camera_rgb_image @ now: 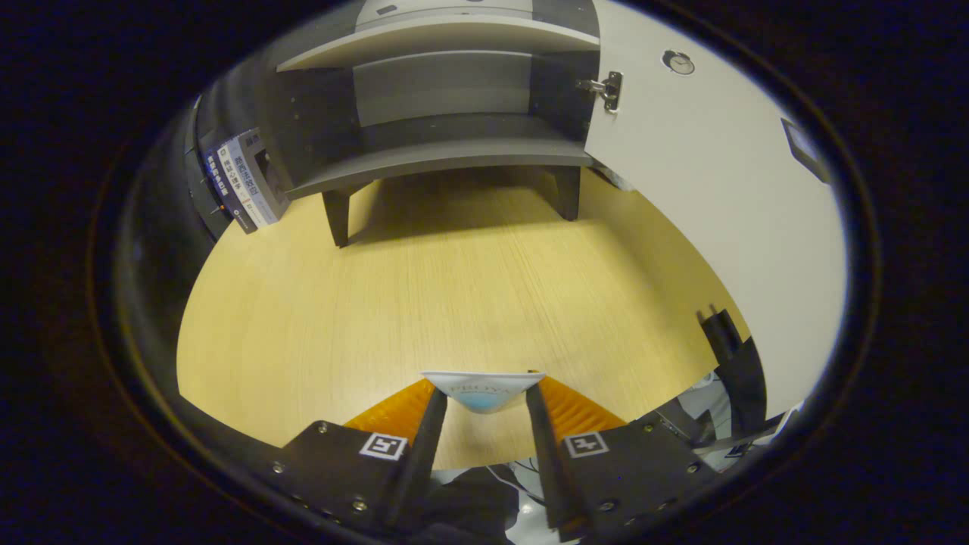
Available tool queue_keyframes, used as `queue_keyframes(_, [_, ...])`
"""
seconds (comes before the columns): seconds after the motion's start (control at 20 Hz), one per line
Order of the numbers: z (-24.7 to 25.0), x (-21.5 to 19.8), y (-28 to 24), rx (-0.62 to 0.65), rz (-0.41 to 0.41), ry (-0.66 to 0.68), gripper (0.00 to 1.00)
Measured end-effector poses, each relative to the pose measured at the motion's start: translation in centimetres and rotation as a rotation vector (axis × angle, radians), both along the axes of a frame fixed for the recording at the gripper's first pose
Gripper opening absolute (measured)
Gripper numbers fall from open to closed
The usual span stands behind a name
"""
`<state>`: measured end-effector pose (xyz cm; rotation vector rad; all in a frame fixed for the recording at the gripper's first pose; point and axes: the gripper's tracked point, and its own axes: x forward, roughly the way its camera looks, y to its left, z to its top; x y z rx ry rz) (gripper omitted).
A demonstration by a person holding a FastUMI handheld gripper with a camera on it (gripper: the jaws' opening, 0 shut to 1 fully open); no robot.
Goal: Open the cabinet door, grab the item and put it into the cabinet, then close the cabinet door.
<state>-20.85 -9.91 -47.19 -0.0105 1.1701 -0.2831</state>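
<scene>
Both fingers of the gripper (pixel 484 397) are pinching a small white-and-blue packet (pixel 484 388) over the desk (pixel 469 295). Far ahead, the cabinet (pixel 447 106) is standing with its door (pixel 704 189) swung open rightward.

The gripper (pixel 483 397) points forward over the table, its two fingers (pixel 428 424) drawn close together and both pressing on a small white-and-blue packet (pixel 484 390) clamped between their tips, held up in the air.

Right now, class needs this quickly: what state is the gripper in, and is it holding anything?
Gripper: closed on a small white and blue packet, both fingers pressing it, above the light wooden table.
</scene>
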Motion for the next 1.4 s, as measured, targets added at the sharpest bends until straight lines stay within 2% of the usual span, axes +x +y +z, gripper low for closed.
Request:
queue_keyframes(0.05, [-0.2,0.2,0.0,-0.004,-0.002,-0.002,0.51])
queue_keyframes(0.1, [-0.3,0.2,-0.1,-0.008,-0.007,0.003,0.5])
queue_keyframes(0.2, [-0.2,0.1,-0.1,-0.008,-0.032,0.006,0.42])
queue_keyframes(0.35, [1.2,0.7,-0.4,0.0,-0.059,-0.005,0.42])
queue_keyframes(0.5, [4.2,2.6,-0.6,-0.004,-0.051,-0.033,0.42])
queue_keyframes(1.05, [17.9,17.0,0.4,0.025,0.085,-0.166,0.42])
queue_keyframes(1.4, [24.5,27.2,-0.3,0.037,0.103,-0.286,0.42])
